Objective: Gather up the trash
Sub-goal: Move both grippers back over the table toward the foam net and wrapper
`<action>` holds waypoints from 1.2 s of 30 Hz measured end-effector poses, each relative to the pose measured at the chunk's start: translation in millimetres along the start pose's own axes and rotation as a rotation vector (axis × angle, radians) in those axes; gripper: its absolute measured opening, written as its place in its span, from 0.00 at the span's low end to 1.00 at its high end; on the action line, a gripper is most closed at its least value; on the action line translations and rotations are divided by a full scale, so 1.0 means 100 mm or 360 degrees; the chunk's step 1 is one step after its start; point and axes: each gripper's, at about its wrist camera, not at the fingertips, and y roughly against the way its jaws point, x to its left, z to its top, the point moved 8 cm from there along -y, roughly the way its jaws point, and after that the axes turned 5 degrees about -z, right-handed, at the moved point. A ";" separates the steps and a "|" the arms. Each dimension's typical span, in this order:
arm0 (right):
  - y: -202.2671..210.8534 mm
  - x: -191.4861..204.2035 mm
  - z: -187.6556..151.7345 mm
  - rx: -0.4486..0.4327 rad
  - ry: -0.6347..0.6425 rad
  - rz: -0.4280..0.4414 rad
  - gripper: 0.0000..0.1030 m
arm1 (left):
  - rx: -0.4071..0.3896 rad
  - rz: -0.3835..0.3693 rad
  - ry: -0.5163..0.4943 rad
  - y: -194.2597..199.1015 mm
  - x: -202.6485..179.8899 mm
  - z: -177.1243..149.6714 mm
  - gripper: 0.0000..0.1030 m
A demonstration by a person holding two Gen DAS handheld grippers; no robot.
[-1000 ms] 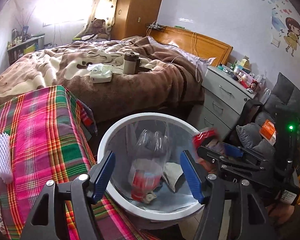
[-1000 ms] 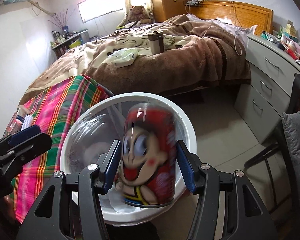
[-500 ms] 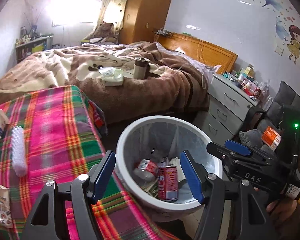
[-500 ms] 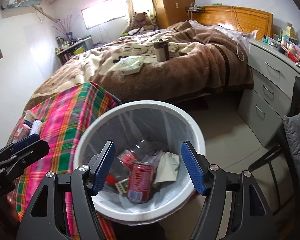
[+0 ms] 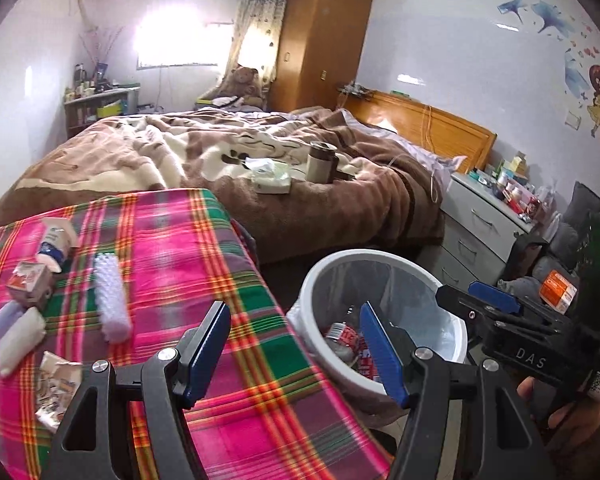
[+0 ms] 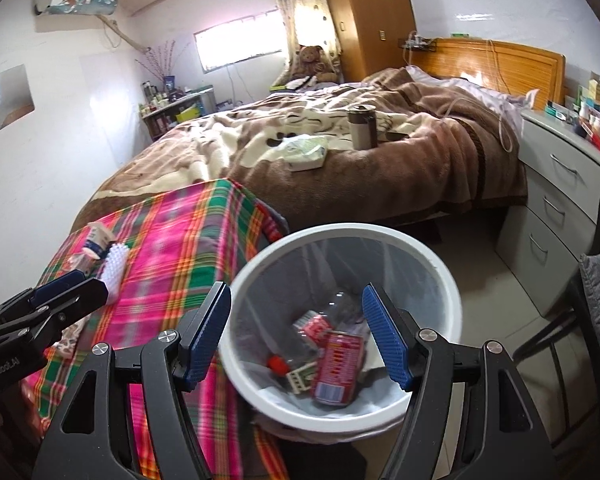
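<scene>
A white bin (image 6: 340,230) with a clear liner stands beside the plaid-covered table (image 5: 172,248). In it lie a red can (image 6: 338,364) and a clear bottle (image 6: 314,326) with a red label. My right gripper (image 6: 296,320) hangs open over the bin with nothing between its fingers. My left gripper (image 5: 296,340) is open and empty over the table's right edge, next to the bin (image 5: 380,256). On the table lie a yoghurt cup (image 5: 56,246), a small carton (image 5: 28,280), a crumpled wrapper (image 5: 56,384) and a white brush (image 5: 110,300).
A bed with a brown blanket (image 5: 300,208) lies behind, carrying a tissue pack (image 5: 270,178) and a tumbler (image 5: 320,162). Grey drawers (image 6: 556,208) stand at the right, a dark chair (image 6: 596,320) near them. Two soft rolls (image 5: 18,336) lie at the table's left.
The right gripper let go of the red can, which now lies in the bin, and its jaws widened. Both grippers drew back and up; the left view swung towards the table.
</scene>
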 end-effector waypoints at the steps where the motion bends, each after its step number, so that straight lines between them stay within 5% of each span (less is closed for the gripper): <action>1: 0.00 0.04 -0.01 -0.0004 0.0006 0.0007 0.68 | -0.0010 0.0016 0.0001 0.04 0.04 0.00 0.65; 20: -0.10 1.16 -0.23 0.0012 0.0192 0.0283 0.68 | -0.0166 0.0358 0.0169 0.76 1.34 -0.15 0.65; 36: -0.47 1.93 -0.35 0.0141 0.0379 0.0352 0.68 | -0.0117 0.0518 0.0351 1.00 2.27 -0.43 0.65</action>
